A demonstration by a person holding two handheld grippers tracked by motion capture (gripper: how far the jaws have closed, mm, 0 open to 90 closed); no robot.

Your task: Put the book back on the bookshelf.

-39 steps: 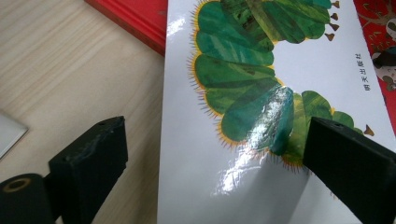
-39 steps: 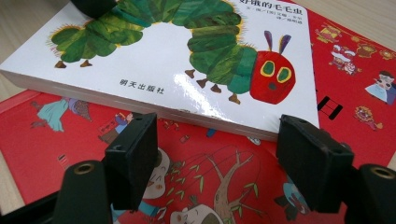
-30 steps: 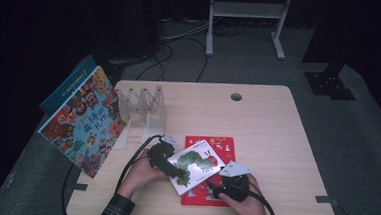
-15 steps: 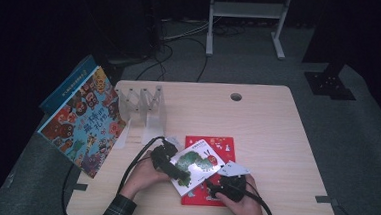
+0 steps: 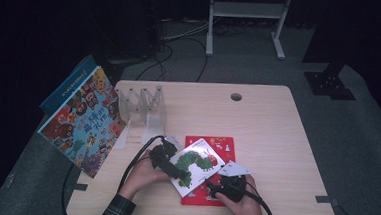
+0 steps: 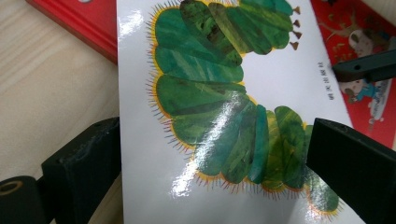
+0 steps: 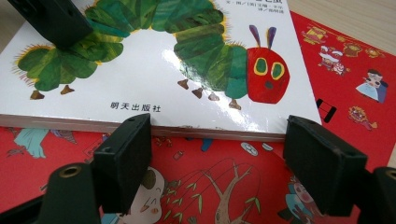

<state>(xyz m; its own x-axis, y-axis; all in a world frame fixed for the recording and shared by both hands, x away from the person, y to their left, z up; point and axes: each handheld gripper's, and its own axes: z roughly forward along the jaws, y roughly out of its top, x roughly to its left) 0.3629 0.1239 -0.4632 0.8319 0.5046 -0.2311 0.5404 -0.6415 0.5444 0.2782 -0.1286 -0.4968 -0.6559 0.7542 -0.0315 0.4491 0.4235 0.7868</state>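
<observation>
On the wooden table [image 5: 277, 133], both grippers are standing spread around the caterpillar book [image 5: 195, 164], left gripper [image 5: 167, 162] over its cover, right gripper [image 5: 223, 187] facing its long edge.

The glossy white picture book [image 7: 154, 70] bears a green caterpillar with a red face, yellow-green eyes and purple feelers. Under it lies a flat red book [image 7: 345, 74] printed with small cartoon figures. The pale wooden table [image 5: 277, 128] has light grain. The gripper jaws are black.
</observation>
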